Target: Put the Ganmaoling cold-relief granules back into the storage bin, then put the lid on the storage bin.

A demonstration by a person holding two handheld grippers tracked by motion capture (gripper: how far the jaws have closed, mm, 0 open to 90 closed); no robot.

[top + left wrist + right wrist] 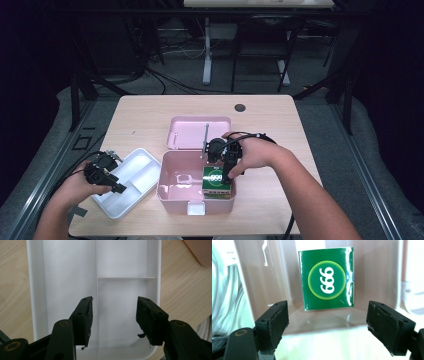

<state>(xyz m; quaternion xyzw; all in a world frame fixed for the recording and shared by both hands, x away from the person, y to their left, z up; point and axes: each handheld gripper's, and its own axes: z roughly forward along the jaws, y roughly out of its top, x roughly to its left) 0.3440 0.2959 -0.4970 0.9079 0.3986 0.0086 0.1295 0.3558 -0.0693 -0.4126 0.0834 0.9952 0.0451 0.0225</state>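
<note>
In the pink box (172, 186), right side, a green carton (327, 281) lies under the right gripper (327, 325), jaws released; left gripper (113, 317) released over white tray (37, 290)

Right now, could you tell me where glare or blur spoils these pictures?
Right gripper view: glare streaks the green box and washes out the pink bin floor. Left gripper view: the white tray is evenly lit and sharp. High view: dim surroundings, soft detail.

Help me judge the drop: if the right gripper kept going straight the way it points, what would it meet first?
Probably the green box lying in the pink bin. The right gripper is open and aimed at it, with nothing between; how deep the gap is, I cannot tell.
</note>
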